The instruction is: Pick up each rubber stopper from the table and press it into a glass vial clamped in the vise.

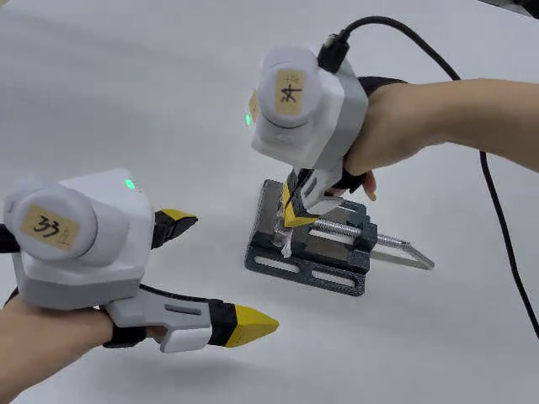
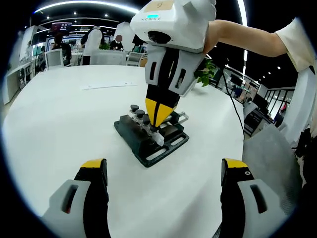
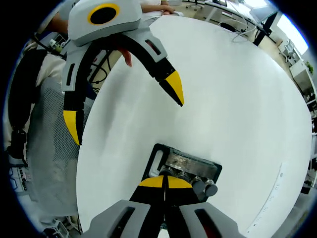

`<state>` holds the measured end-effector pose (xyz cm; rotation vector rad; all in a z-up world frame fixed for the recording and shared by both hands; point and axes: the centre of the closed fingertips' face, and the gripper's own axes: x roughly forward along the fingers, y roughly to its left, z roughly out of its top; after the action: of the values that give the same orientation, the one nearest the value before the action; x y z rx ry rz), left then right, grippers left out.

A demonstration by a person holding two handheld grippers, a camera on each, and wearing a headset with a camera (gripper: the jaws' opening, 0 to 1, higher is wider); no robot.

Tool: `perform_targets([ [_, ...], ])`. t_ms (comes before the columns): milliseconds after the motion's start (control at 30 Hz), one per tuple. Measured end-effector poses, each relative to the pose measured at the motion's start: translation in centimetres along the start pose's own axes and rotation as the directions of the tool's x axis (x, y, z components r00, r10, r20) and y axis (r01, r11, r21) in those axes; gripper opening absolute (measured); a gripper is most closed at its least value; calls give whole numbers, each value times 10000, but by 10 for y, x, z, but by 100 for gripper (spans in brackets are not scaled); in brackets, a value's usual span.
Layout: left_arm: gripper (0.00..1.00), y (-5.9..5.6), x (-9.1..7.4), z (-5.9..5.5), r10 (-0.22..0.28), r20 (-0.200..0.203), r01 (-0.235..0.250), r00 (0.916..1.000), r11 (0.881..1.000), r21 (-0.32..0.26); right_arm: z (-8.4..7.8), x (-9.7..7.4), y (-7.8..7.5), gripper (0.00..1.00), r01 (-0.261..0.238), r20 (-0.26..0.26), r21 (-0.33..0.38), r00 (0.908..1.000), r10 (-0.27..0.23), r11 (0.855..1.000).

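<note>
My left tongs [image 1: 219, 271] and right tongs [image 1: 295, 217] are white with yellow tips; the vise [image 1: 313, 252] is dark grey, the tabletop [image 1: 126, 84] white.

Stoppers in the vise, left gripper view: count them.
3 stoppers show, in a row along the vise: far end, middle, and nearest the right gripper's closed tips. Another may be hidden under those tips.
</note>
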<state>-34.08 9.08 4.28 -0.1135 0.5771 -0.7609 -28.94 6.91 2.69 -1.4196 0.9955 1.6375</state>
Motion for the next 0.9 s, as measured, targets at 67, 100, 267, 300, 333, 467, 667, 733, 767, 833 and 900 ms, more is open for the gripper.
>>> perform_targets([
  [67,95,0,0,1,6,15,-6,10000,10000,0,0,0,0,0,-24,-200,83,9998,25,10000],
  [100,95,0,0,1,-3,28,3,10000,10000,5,0,0,-1,0,-43,-323,94,9995,46,9999],
  [267,95,1,1,2,25,51,-25,10000,10000,-7,0,2,-3,0,-32,-854,-7,9963,31,10000],
  [300,95,1,1,2,40,55,-40,10000,10000,2,0,2,-4,0,-42,-881,30,9961,44,10000],
  [333,95,1,0,2,30,66,-30,10000,10000,-16,-1,0,-2,0,-92,-903,69,9959,98,9999],
  [467,95,0,1,1,40,44,-40,10000,10000,-16,-2,0,-2,0,-107,-970,35,9952,110,9999],
  [667,95,-1,-1,6,54,95,-54,9999,10000,54,-4,-2,-3,0,-145,-417,305,9990,157,9994],
  [733,95,-1,-2,6,70,110,-71,9999,9999,96,-4,-2,-2,0,-84,-361,277,9993,94,9996],
  [767,95,-1,-3,7,86,100,-87,9999,9999,117,-3,-1,-2,0,10,-364,186,9993,-3,9998],
  [833,95,-1,-5,11,134,150,-136,9998,9998,161,-3,-2,0,0,138,-511,57,9986,-135,9999],
  [900,95,-2,-7,13,140,168,-144,9998,9997,208,-3,-1,0,0,171,-649,-134,9977,-179,9998],
])
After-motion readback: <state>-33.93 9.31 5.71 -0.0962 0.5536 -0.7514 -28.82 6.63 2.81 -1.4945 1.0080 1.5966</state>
